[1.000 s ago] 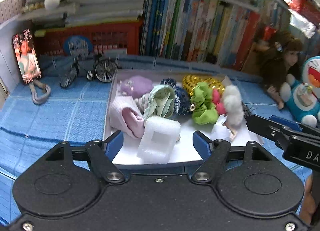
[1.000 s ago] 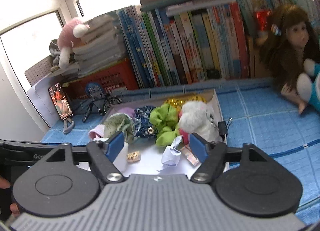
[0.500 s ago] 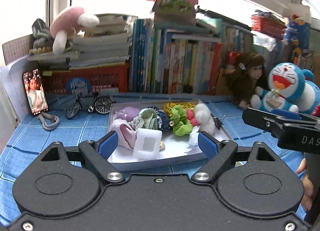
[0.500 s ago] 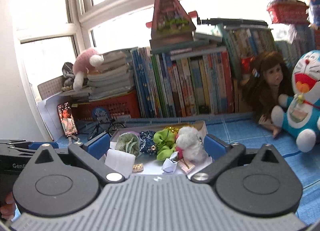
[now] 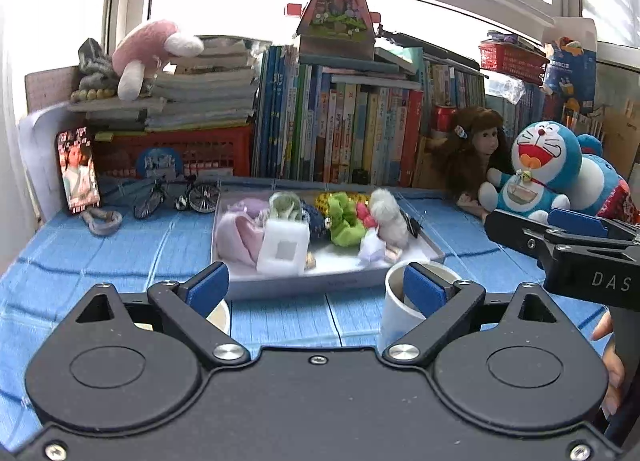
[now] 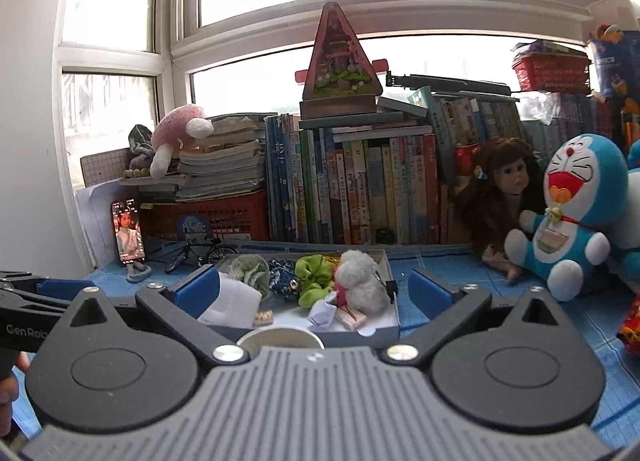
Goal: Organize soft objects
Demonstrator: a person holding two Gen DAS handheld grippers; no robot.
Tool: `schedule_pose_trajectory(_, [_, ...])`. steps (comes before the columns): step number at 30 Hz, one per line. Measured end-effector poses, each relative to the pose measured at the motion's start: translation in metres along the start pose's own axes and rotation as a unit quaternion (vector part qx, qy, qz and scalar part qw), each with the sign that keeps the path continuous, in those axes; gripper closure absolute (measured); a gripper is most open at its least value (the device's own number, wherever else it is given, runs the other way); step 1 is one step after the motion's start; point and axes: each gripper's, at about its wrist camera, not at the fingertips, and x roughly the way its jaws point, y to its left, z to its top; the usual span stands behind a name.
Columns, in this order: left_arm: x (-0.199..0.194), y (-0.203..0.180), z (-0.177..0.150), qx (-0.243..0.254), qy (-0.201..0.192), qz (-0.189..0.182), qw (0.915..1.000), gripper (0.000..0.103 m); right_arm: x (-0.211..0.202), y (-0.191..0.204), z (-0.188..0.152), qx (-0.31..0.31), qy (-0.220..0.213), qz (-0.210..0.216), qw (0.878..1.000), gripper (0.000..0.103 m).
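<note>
A white shallow tray (image 5: 332, 281) on the blue cloth holds several soft things: a pink cloth (image 5: 240, 233), a white foam block (image 5: 284, 247), a green scrunchie (image 5: 344, 219) and a white fluffy ball (image 5: 386, 211). The tray (image 6: 376, 331) and these things show in the right wrist view too. My left gripper (image 5: 316, 289) is open and empty, pulled back in front of the tray. My right gripper (image 6: 314, 291) is open and empty, also short of the tray; it shows at the right of the left wrist view (image 5: 560, 245).
Two white cups stand near the left gripper, one at the left (image 5: 220, 315), one at the right (image 5: 400, 301). A row of books (image 5: 360, 133), a doll (image 5: 476, 149), a Doraemon plush (image 5: 540, 173), a phone (image 5: 78, 169) and a toy bicycle (image 5: 176, 197) stand behind the tray.
Both grippers have pulled back and risen away from the tray, so it looks smaller and farther. The two cups have come into view. Both stay open.
</note>
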Motion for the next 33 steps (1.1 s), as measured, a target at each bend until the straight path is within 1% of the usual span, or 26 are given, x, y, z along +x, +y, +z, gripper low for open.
schedule_pose_trajectory(4, [-0.005,0.003,-0.02,-0.008,0.0,0.011,0.9999,0.009,-0.008,0.002,-0.015,-0.004,-0.007,-0.02,1.0,0.0])
schedule_pose_trajectory(9, [-0.009,0.005,-0.043,-0.01,-0.005,0.034,0.9994,0.009,-0.015,0.004,-0.04,-0.006,-0.012,-0.045,0.999,0.0])
schedule_pose_trajectory(12, [-0.011,0.006,-0.057,-0.014,-0.009,0.049,0.9986,0.009,-0.016,0.006,-0.056,-0.007,-0.004,-0.058,0.998,0.0])
schedule_pose_trajectory(15, [-0.011,0.009,-0.073,-0.023,-0.013,0.069,0.9972,0.009,-0.014,0.006,-0.073,-0.003,0.012,-0.066,0.998,0.0])
schedule_pose_trajectory(18, [-0.006,0.01,-0.087,-0.018,-0.001,0.078,0.9968,0.009,-0.012,0.008,-0.088,0.002,0.03,-0.072,0.997,0.0])
schedule_pose_trajectory(22, [0.0,0.01,-0.102,-0.015,0.016,0.089,0.9958,0.009,-0.011,0.013,-0.102,-0.007,0.044,-0.08,0.996,0.0])
schedule_pose_trajectory(26, [0.007,0.014,-0.112,-0.025,0.035,0.092,0.9948,0.009,-0.01,0.02,-0.115,-0.017,0.054,-0.087,0.995,0.0])
schedule_pose_trajectory(33, [0.02,0.02,-0.123,-0.032,0.05,0.109,0.9923,0.009,-0.005,0.029,-0.129,-0.037,0.071,-0.092,0.993,0.0])
